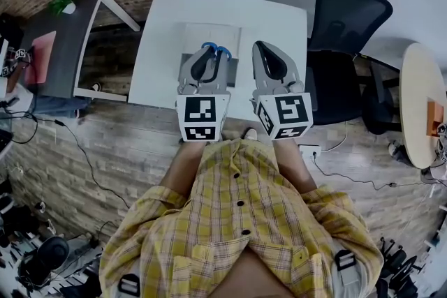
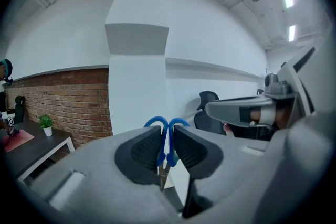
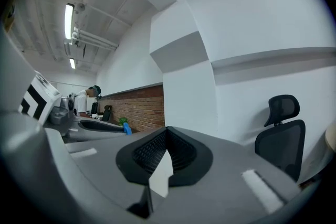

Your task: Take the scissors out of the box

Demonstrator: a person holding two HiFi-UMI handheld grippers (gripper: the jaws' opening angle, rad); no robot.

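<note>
White rectangular table (image 1: 157,77) carried the shallow white box (image 1: 209,31), grey inside, toward its far edge. Left gripper (image 2: 167,145) was clamped on the blue-handled metal scissors (image 2: 156,123). Its pads pinched at the handle loops, the loops poked out ahead and the blades hung below the jaws. It sat above the box, aimed roughly level at the wall, so I'd call the extraction essentially done (head view couldn't confirm the blade tips cleared the rim). Right gripper (image 3: 167,136) was alongside, jaws together, nothing in them. Remaining, by my read: move the scissors clear of the box and set them down.
</note>
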